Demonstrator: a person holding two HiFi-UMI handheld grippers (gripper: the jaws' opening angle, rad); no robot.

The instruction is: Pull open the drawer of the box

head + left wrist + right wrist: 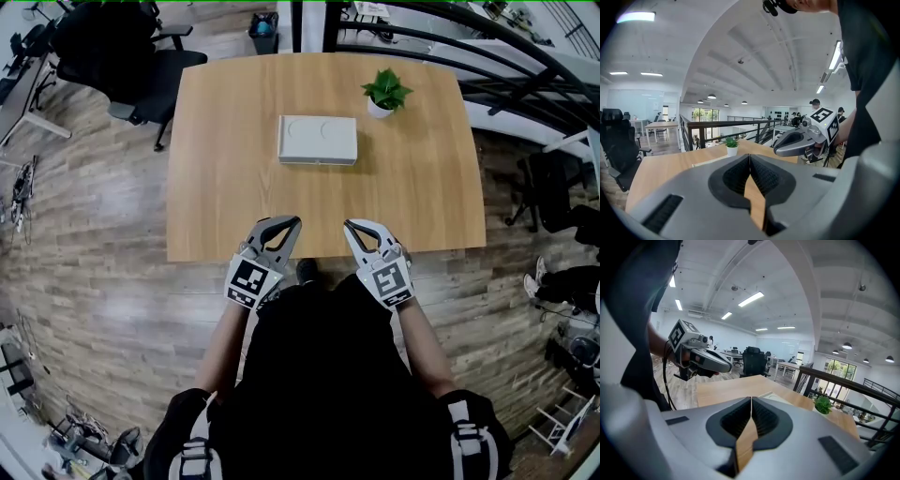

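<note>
Nothing done yet: I hold my left claw point(291, 223) and right claw point(351, 226) clenched empty at the bench point(225, 197) edge, well short of the box point(318, 139) mid-bench, drawer apparently shut.

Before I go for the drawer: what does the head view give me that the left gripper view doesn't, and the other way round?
Head view only: the whole table from above, the white box in full at its middle, and the left gripper beside the right gripper over the near edge.
Left gripper view only: its own jaws shut with nothing between them, the railing, the ceiling lights; of the box just a pale sliver.
Both: the potted plant, the right gripper, the black chair.
</note>
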